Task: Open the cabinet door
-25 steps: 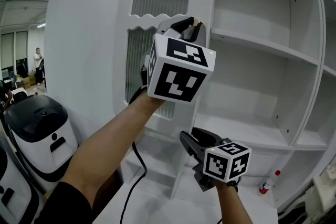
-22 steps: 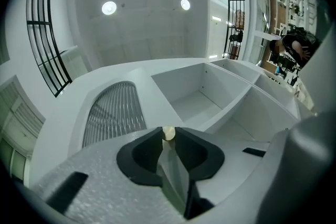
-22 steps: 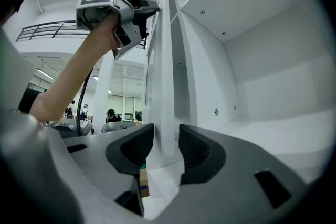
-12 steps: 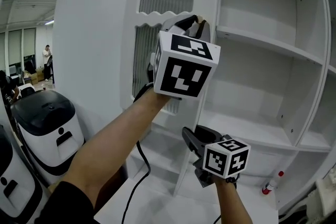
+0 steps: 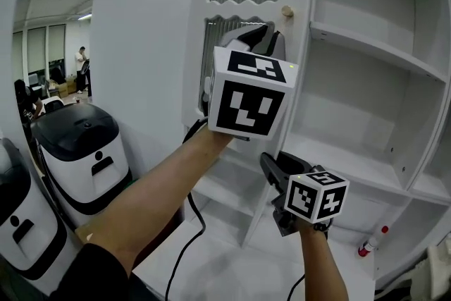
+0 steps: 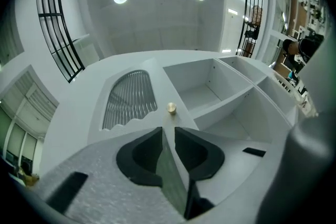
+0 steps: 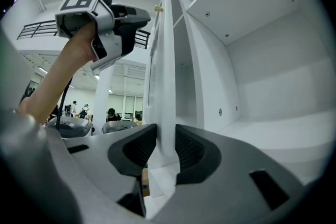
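Left claw (image 5: 262, 37) lower, off the round brass knob (image 5: 287, 10), apart astride the cabinet door (image 5: 239, 10); right claw (image 7: 165, 150) just clamped onto it.

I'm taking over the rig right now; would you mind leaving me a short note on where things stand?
Left gripper: at the door, just below the knob, which is free. I cannot tell whether its jaws grip anything.
Right gripper: lower down, its jaws have just been closing on the door's edge, and the pads look pressed on it.
Done: the door stands swung open, shelves exposed.
Left: probably only to swing it wider if wanted, then let go.
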A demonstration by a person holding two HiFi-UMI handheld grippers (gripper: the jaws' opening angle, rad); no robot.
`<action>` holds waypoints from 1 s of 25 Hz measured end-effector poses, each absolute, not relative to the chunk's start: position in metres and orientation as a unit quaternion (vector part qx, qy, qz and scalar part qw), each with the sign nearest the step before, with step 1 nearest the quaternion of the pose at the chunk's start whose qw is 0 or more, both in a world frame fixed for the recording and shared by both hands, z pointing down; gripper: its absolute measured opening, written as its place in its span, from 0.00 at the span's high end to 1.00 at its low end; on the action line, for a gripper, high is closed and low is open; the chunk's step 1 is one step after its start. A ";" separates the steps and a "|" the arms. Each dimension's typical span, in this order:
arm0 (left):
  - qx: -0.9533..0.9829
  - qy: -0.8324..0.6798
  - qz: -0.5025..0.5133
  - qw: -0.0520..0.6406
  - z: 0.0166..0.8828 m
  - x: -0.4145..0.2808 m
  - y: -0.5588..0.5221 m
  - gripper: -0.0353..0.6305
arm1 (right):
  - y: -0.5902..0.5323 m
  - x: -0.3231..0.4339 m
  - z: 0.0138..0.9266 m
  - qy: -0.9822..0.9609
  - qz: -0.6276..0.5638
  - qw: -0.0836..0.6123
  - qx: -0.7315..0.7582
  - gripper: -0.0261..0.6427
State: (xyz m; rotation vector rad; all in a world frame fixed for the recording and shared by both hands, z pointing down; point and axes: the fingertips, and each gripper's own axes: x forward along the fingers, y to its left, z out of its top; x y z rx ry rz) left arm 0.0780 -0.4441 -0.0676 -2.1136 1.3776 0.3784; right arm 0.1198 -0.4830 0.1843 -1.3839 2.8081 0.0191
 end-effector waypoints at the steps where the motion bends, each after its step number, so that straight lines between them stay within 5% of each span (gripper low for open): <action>1: -0.793 0.521 0.137 0.286 -0.062 0.076 -0.444 0.82 | -0.482 0.120 0.185 0.897 0.006 0.005 -0.442 0.80; 25: -0.768 0.613 0.046 0.179 0.087 0.020 -0.443 0.82 | -0.452 0.100 0.183 0.905 0.018 0.017 -0.425 0.82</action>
